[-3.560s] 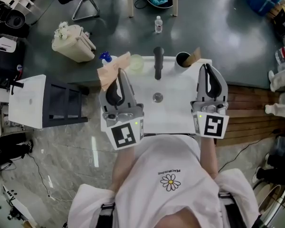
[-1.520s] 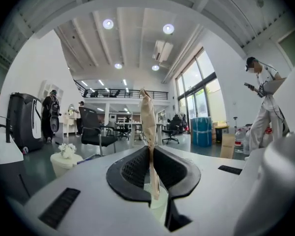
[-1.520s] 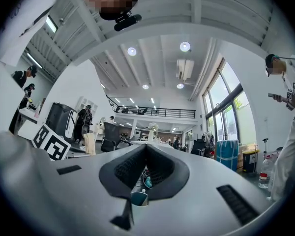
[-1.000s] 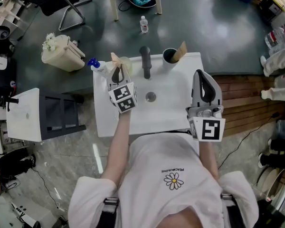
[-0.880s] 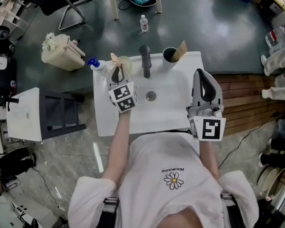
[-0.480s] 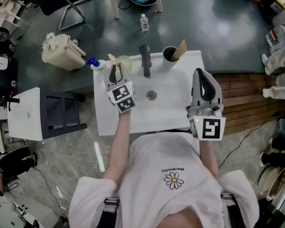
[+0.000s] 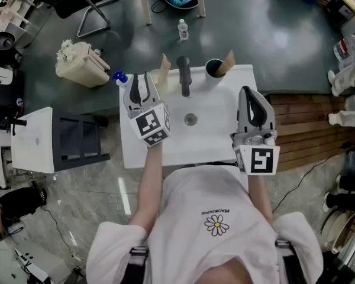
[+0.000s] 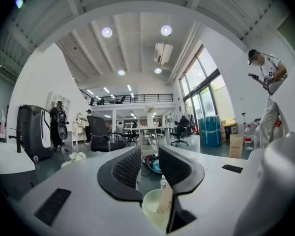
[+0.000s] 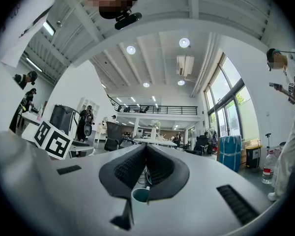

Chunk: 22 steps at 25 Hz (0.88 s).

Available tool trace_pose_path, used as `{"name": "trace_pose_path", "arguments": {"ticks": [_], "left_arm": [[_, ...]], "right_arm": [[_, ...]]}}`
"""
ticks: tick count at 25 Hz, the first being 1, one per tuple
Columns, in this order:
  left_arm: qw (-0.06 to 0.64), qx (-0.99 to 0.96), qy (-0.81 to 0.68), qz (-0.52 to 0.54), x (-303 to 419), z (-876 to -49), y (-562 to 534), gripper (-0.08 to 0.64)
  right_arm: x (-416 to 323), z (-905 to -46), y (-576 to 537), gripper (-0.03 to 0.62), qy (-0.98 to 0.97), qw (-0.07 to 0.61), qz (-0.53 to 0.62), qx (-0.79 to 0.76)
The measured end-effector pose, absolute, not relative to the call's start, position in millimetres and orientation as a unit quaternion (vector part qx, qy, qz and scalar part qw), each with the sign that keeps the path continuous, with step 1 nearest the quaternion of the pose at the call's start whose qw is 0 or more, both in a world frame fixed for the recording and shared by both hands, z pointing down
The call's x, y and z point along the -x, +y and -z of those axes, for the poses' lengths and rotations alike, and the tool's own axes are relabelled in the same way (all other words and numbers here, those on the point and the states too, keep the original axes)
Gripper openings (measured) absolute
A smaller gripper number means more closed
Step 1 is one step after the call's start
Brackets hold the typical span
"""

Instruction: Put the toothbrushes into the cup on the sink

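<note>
The left gripper's (image 8: 148,156) fingers (image 8: 125,167) stand a narrow gap apart with nothing between them. Just below them sits a pale round cup (image 8: 151,206) with a tan card-like strip (image 8: 164,200) leaning in it, probably a sleeved toothbrush. From the head view that strip (image 7: 164,71) rises just beside the left gripper (image 7: 140,78), at the back left corner of the white rectangular sink (image 7: 219,138).

It should be light, thin and fairly stiff, though the card would crease. A hold across its flat faces near the upper end looks best, as a pull could tip the light cup.

The right gripper's (image 9: 146,154) fingers are pressed together and empty, and it hangs over the sink's right edge (image 7: 252,93). A dark round cup (image 7: 213,68) at the back right already holds a second tan strip (image 7: 228,62). A black tap (image 7: 184,76) stands between the two cups and blocks a straight carry across. A blue-capped spray bottle (image 7: 119,76) crowds the left corner.
</note>
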<state>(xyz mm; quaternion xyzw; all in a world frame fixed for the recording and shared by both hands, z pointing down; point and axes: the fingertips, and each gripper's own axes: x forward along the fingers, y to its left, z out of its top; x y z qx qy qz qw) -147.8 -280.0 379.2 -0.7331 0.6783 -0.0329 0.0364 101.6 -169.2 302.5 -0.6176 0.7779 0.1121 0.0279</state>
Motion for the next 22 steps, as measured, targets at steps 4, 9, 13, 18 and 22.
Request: {"name": "trace_pose_path", "arguments": {"ticks": [4, 9, 13, 18, 22], "left_arm": [[0.067, 0.737, 0.672, -0.001, 141.3, -342.3, -255.5, 0.103], [0.074, 0.753, 0.652, -0.053, 128.1, -309.6, -211.2, 0.072], [0.127, 0.768, 0.619, -0.105, 111.5, -278.4, -179.0, 0.017], [0.122, 0.776, 0.612, -0.093, 100.1, -283.5, -179.8, 0.015], [0.108, 0.771, 0.621, -0.086, 100.8, -289.5, -178.8, 0.015]], "right_arm": [[-97.8, -298.7, -170.1, 0.012, 0.782, 0.034, -0.118, 0.612], [-87.6, -303.6, -172.7, 0.012, 0.789, 0.031, -0.117, 0.602], [-77.1, -306.3, -174.8, 0.012, 0.796, 0.031, -0.113, 0.594], [-67.9, -306.7, -176.4, 0.012, 0.803, 0.03, -0.114, 0.584], [-64.3, -308.8, -174.8, 0.012, 0.807, 0.027, -0.113, 0.58]]}}
